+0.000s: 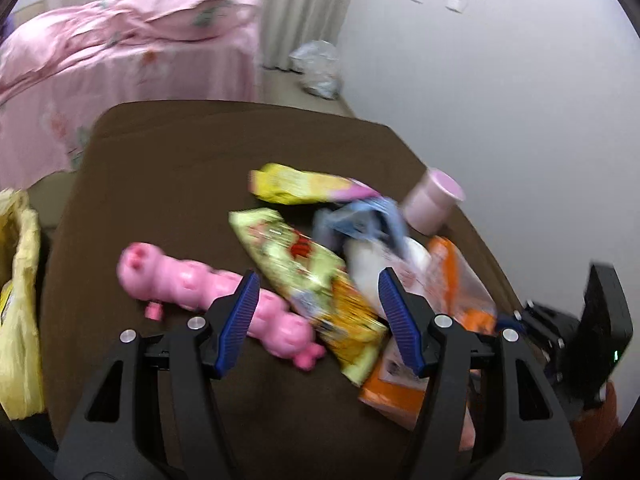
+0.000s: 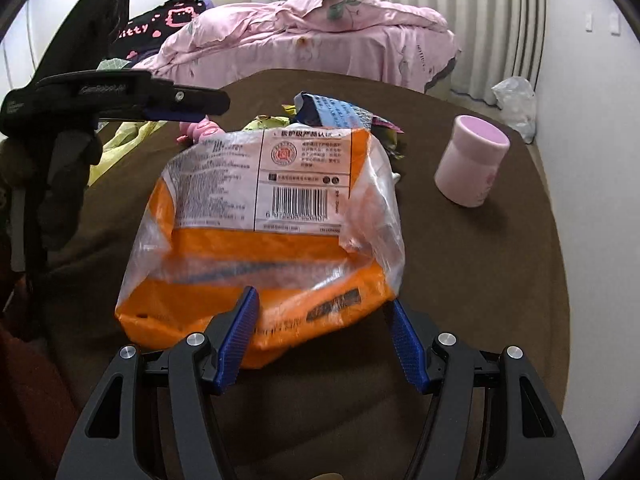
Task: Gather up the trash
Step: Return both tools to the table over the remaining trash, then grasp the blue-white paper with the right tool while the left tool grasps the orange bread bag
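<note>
Flanking orange packet (image 2: 256, 264), right gripper (image 2: 320, 320) gapes.

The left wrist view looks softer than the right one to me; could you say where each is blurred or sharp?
Left wrist view: motion blur smears the snack wrappers and pink pig toy; the claw stays crisp. Right wrist view: sharper, barcode legible on the orange bag, edges fisheye-bent.

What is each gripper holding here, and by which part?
Nothing is held. The left gripper is open above the snack wrappers. The right gripper is open, its fingers either side of the orange package's near edge, not clamped.
</note>
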`<state>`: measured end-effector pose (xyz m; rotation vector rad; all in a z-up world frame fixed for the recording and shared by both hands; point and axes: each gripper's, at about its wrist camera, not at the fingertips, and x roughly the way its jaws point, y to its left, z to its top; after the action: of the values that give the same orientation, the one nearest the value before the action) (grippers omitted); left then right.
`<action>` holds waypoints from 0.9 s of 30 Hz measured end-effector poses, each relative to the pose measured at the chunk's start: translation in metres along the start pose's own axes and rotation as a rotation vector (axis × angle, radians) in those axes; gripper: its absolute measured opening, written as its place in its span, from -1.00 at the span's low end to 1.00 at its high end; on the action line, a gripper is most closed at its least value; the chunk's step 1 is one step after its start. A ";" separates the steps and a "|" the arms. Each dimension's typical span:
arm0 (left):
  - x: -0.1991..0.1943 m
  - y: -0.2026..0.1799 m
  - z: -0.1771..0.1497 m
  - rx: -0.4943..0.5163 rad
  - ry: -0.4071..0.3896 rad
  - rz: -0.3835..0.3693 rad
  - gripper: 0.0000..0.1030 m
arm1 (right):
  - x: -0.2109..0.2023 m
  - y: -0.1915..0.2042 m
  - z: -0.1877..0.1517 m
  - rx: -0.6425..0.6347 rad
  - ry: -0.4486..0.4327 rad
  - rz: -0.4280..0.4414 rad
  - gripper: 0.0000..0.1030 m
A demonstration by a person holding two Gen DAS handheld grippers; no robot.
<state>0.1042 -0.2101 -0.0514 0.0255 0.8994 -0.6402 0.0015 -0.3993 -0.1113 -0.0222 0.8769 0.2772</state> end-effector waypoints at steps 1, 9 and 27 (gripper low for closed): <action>0.001 -0.009 -0.004 0.027 0.017 -0.024 0.14 | -0.005 -0.003 -0.002 0.021 -0.006 -0.005 0.17; 0.014 -0.038 -0.036 0.103 0.136 -0.048 0.14 | -0.047 -0.029 0.001 0.088 -0.120 -0.077 0.17; -0.015 0.001 -0.036 -0.016 0.037 0.019 0.14 | 0.047 -0.013 0.133 -0.213 -0.074 0.035 0.13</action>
<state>0.0719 -0.1921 -0.0633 0.0309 0.9387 -0.6166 0.1340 -0.3832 -0.0628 -0.1932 0.7719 0.4006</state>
